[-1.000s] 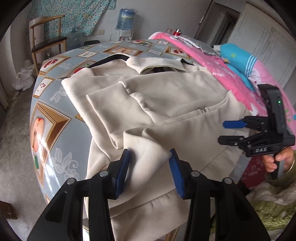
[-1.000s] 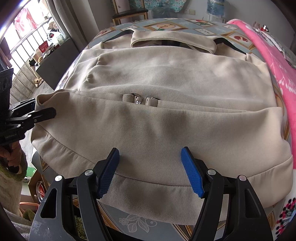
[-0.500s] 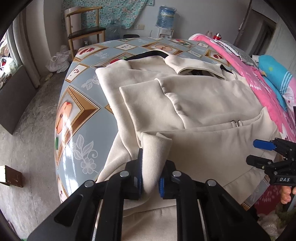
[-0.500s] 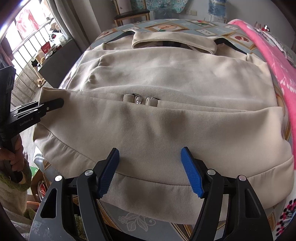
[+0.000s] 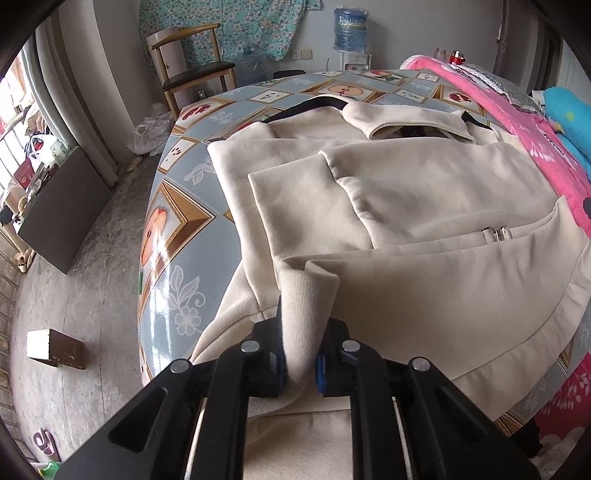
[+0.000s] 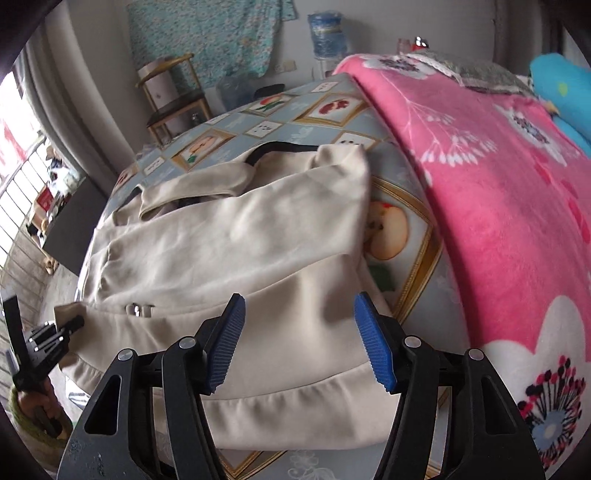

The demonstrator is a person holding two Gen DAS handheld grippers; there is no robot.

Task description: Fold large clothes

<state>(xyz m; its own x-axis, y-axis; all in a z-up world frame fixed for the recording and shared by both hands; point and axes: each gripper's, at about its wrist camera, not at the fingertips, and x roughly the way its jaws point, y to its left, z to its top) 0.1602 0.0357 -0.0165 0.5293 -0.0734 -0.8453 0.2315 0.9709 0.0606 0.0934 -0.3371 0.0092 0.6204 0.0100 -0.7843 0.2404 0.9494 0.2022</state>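
Left wrist: cream jacket (image 5: 424, 206) half-folded, sleeves tucked in.

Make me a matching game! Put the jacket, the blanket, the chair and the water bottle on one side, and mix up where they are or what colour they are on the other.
Things:
1. jacket
2. blanket
3. chair
4. water bottle

Clues:
A. pink with white flowers
B. by the far wall, blue
C. cream, its hem pinched in the left tongs
D. wooden frame, dark seat, on the floor

Pairs: 1-C, 2-A, 3-D, 4-B
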